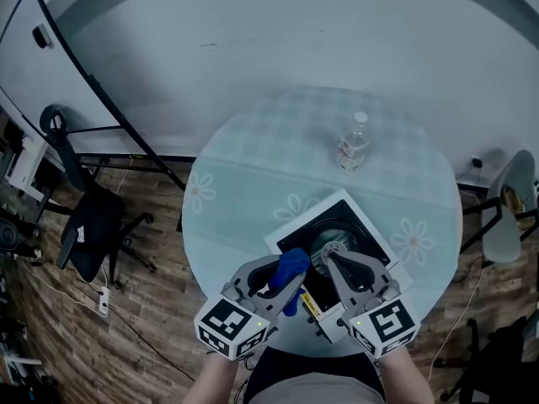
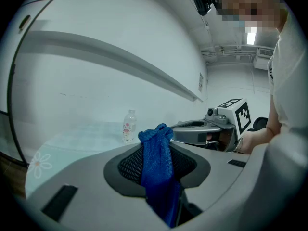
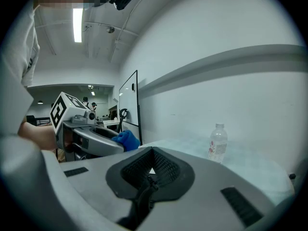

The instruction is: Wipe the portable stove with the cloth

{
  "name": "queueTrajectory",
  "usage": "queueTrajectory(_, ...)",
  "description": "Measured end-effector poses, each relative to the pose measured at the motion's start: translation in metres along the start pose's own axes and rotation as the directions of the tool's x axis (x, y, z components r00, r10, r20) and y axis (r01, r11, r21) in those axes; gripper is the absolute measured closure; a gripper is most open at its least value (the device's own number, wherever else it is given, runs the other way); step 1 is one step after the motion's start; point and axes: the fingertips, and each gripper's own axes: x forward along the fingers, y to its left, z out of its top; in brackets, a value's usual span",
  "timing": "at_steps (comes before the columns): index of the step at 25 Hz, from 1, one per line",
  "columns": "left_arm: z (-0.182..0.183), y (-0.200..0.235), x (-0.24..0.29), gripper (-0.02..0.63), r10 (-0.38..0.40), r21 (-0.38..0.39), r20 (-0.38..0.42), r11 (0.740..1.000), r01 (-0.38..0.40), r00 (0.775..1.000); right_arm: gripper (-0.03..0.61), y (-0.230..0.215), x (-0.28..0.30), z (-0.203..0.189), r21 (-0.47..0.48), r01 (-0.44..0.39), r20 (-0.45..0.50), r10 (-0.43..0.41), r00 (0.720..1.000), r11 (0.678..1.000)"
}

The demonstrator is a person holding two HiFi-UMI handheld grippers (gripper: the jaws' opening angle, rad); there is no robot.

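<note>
**A:** Left gripper was clamped tight on the blue cloth, bunched over the portable stove at its near-left edge!

**B:** And the right gripper sat over the stove's middle, jaws squeezed together on nothing. A bottle stood beyond on the table.

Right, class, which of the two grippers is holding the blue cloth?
The left gripper: the blue cloth is pinched between its jaws. The right gripper is shut on nothing.

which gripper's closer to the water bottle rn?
Right. The right gripper is over the stove, nearly in line with the bottle; left gripper, holding the cloth, sits beside it, slightly farther back.
</note>
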Motion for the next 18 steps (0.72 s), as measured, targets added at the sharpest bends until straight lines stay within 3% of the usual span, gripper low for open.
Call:
queueTrajectory(8,-0.004,0.017,0.001,0.469,0.051,-0.002,-0.043,0.999,-0.051,0.998,0.557,-0.007,0.015,-0.002,0.013,-0.048,-0.012,0.048,0.999,0.999)
queueTrajectory(18,-0.006,0.062,0.007,0.469,0.134,0.075,-0.116,0.989,-0.126,0.984,0.557,-0.032,0.035,-0.008,0.024,-0.065,-0.030,0.065,0.997,0.998)
